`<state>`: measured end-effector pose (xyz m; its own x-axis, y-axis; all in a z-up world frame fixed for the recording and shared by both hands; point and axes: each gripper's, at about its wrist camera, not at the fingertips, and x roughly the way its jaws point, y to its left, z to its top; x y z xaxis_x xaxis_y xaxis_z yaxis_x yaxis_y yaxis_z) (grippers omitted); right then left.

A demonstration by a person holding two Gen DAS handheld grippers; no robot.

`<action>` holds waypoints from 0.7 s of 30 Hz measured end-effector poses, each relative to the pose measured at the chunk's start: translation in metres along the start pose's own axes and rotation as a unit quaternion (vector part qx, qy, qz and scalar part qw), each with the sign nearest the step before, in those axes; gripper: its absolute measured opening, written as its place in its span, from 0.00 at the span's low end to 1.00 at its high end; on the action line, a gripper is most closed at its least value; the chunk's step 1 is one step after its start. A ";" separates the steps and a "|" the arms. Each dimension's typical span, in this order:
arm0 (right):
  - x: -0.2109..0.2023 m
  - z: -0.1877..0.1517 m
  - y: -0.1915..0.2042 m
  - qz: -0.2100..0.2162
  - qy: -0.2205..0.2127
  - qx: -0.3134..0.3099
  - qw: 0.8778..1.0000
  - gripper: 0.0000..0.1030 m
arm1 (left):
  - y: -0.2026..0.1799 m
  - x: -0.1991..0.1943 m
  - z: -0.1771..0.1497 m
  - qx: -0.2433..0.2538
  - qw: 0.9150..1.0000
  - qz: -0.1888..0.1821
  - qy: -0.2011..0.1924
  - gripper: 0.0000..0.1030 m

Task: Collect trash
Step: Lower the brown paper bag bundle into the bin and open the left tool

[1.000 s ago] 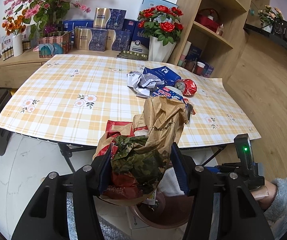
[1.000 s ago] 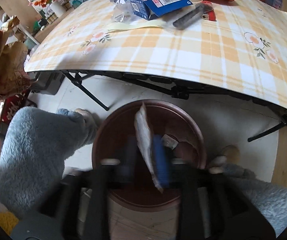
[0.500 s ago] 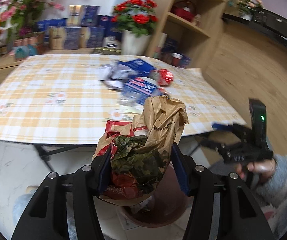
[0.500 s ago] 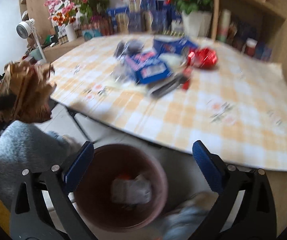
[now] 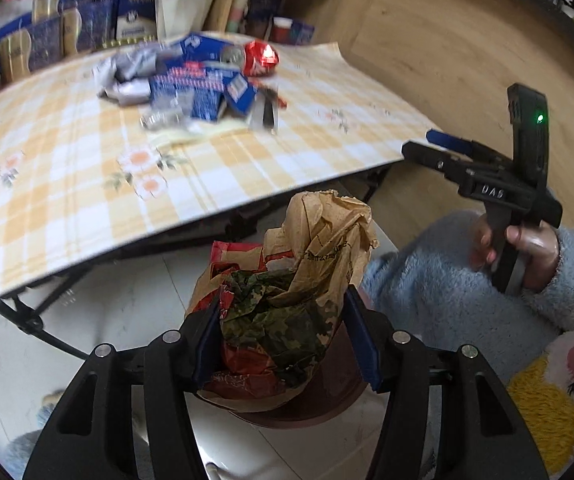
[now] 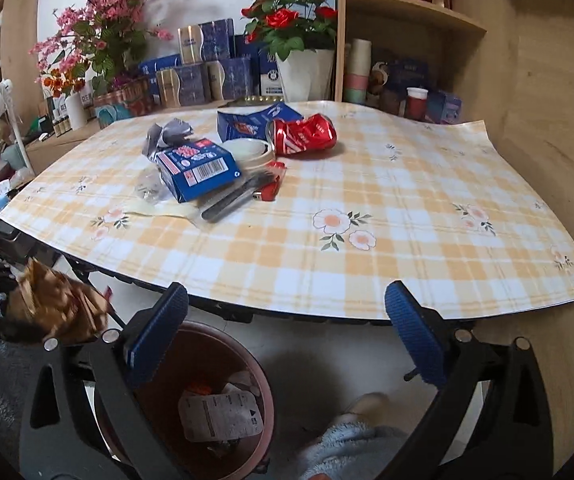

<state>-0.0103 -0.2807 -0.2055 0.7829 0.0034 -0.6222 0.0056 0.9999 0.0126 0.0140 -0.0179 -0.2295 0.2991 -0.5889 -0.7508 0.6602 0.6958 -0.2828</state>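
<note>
My left gripper [image 5: 285, 322] is shut on a crumpled wad of brown paper bag and wrappers [image 5: 299, 276], held just above the brown trash bin [image 5: 319, 404]; the wad also shows at the left of the right wrist view [image 6: 53, 308]. My right gripper [image 6: 287, 336] is open and empty, above the bin [image 6: 203, 396], which holds a white packet [image 6: 219, 416]. It also shows in the left wrist view [image 5: 439, 150]. On the checked tablecloth [image 6: 367, 216] lie a blue carton [image 6: 197, 168], a crushed red can [image 6: 301, 134], silver foil [image 6: 169, 134] and a tape roll [image 6: 249, 152].
Flower vases [image 6: 305, 68] and blue boxes [image 6: 207, 76] stand behind the table. A wooden shelf unit [image 6: 411, 40] rises at the back right. Folding table legs [image 5: 35, 320] stand beside the bin. A person's fleece sleeve [image 5: 447, 280] is at the right.
My right gripper let a white packet drop into the bin, opened wide and rose to face the table. My left gripper swung right and down over the bin, still holding the wad.
</note>
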 end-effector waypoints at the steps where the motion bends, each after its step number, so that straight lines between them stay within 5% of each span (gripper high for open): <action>1: 0.002 0.000 0.001 -0.001 0.003 -0.002 1.000 0.94 | 0.002 0.005 -0.002 -0.007 1.000 -0.001 0.007 0.54; 9: 0.004 -0.003 0.006 -0.008 0.006 -0.008 1.000 0.94 | 0.024 0.018 -0.008 -0.077 0.997 -0.015 0.022 0.54; 21: 0.004 -0.003 0.004 -0.009 0.008 -0.001 1.000 0.94 | 0.022 0.031 -0.005 -0.073 0.996 -0.006 0.043 0.59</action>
<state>-0.0086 -0.2767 -0.2102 0.7731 -0.0138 -0.6341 0.0175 0.9998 -0.0004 0.0340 -0.0188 -0.2615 0.2267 -0.5647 -0.7935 0.5543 0.7447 -0.3716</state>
